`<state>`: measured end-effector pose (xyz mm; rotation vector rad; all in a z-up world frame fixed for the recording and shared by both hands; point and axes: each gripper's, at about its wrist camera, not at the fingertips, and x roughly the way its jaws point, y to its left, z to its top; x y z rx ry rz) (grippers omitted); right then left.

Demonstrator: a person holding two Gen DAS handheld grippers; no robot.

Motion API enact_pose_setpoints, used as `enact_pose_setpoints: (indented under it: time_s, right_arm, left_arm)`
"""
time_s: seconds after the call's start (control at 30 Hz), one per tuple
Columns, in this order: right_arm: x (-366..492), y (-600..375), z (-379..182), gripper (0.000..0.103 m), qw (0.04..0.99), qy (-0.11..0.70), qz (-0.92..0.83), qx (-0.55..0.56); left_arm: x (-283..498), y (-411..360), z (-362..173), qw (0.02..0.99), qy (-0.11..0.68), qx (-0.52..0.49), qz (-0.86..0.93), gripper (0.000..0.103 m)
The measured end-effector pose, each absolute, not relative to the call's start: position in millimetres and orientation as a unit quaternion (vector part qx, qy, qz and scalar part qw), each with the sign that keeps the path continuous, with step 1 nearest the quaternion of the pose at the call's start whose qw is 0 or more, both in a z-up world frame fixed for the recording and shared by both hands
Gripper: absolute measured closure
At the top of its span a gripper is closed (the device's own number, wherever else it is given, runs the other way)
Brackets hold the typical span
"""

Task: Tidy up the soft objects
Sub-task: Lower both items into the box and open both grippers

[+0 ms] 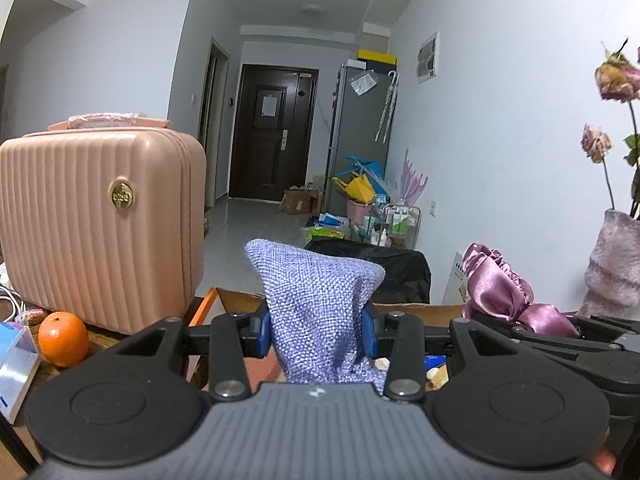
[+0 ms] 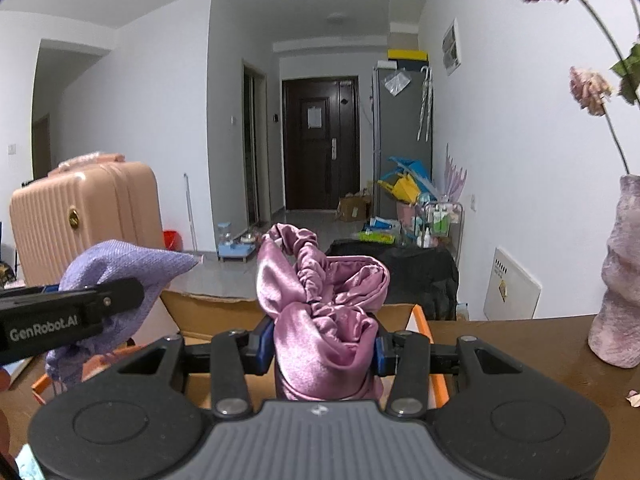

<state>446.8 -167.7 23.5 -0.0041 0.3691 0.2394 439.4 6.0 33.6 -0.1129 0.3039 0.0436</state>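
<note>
- Lilac woven pouch [image 1: 316, 304] stands upright between the left gripper [image 1: 316, 334] pads, long axis vertical, top corners flared, tail hanging below.
- Left gripper pinches it mid-body; coarse knit, slack.
- Pink satin bonnet [image 2: 324, 320] sits bunched and upright in the right gripper [image 2: 325, 350], ruffled elastic edge on top; jaws clamp it.
- Both held over the open cardboard box [image 2: 208, 312], side by side, near but apart.
- Suitcase [image 1: 96, 220] left, vase [image 2: 620, 280] right on the table [image 2: 520, 344]; box mouth clear between.
</note>
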Motion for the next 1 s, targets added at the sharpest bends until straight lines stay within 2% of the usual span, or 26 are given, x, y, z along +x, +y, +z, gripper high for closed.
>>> enact_pose_setpoints:
  time_s: [0.47,0.57,0.6,0.7,0.77,0.8,0.83,0.87,0.97,1.0]
  right_arm:
    - [474.7,-156.1,10.3,0.059,0.968,0.226,0.111,-0.019]
    - [476.4,-155.9,11.6,0.057,0.967,0.228,0.108,-0.018]
    - [477.6,-156.5,12.0,0.054,0.967,0.23,0.107,-0.017]
    - [481.8,-157.1,14.1,0.046,0.967,0.233,0.101,-0.015]
    - [482.8,-158.6,13.1,0.037,0.968,0.232,0.098,-0.01]
    - [481.1,-160.2,12.2,0.03,0.968,0.23,0.095,-0.008]
    - [480.4,-161.6,12.7,0.026,0.969,0.228,0.093,-0.006]
    - [480.0,-163.4,13.2,0.017,0.97,0.226,0.09,-0.004]
    - [479.2,-169.2,14.3,0.0,0.971,0.223,0.082,0.008]
    - [479.1,-171.0,14.5,0.0,0.972,0.221,0.081,0.014]
  left_arm:
    - [468.7,8.0,16.6,0.981,0.18,-0.045,0.049,0.061]
    - [466.7,9.6,17.4,0.982,0.175,-0.047,0.05,0.056]
    - [466.9,9.9,17.7,0.982,0.176,-0.047,0.054,0.055]
    - [466.6,14.0,17.0,0.981,0.176,-0.053,0.059,0.043]
    - [465.4,16.5,18.0,0.981,0.175,-0.055,0.07,0.022]
    - [463.7,15.4,18.5,0.981,0.171,-0.054,0.078,0.018]
    - [461.8,15.3,19.5,0.981,0.166,-0.053,0.088,0.009]
    - [460.2,15.6,20.3,0.981,0.162,-0.054,0.095,0.0]
    - [457.5,16.8,22.0,0.98,0.156,-0.055,0.112,0.0]
    - [457.2,17.1,22.3,0.98,0.157,-0.053,0.114,0.0]
